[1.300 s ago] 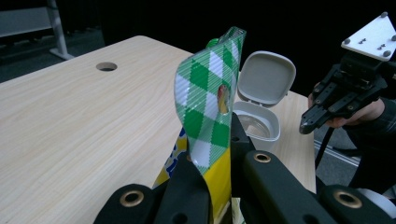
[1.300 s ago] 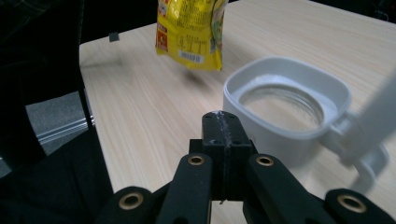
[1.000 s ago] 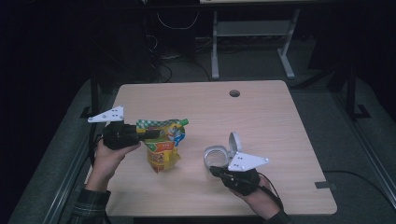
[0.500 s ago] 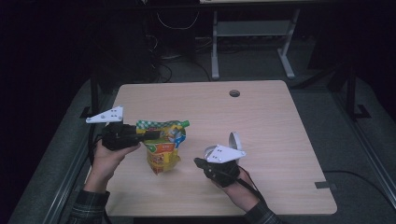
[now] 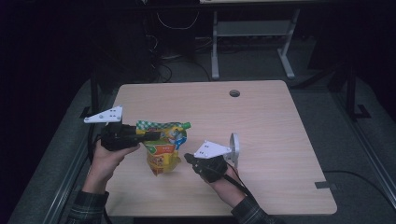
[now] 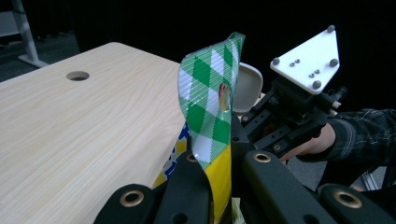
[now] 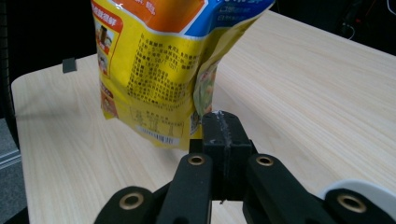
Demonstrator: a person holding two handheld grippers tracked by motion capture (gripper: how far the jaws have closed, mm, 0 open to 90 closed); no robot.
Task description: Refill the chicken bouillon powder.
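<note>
Dim room, pale wooden desk (image 5: 261, 121): our left gripper (image 5: 140, 136) is pinching the snack pouch (image 5: 163, 149) above it while our right gripper (image 7: 223, 135), fingers pressed together, is nearing; we should be holding the pouch steady.

A light wooden table (image 5: 261, 121) carries a white bowl (image 5: 234, 148) lying tipped on its side, just behind the right gripper's closed jaws

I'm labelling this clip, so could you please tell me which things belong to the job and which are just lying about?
In the job: pouch, left gripper shut on its top, right gripper shut, empty, near it.
Lying about: white bowl, table.
</note>
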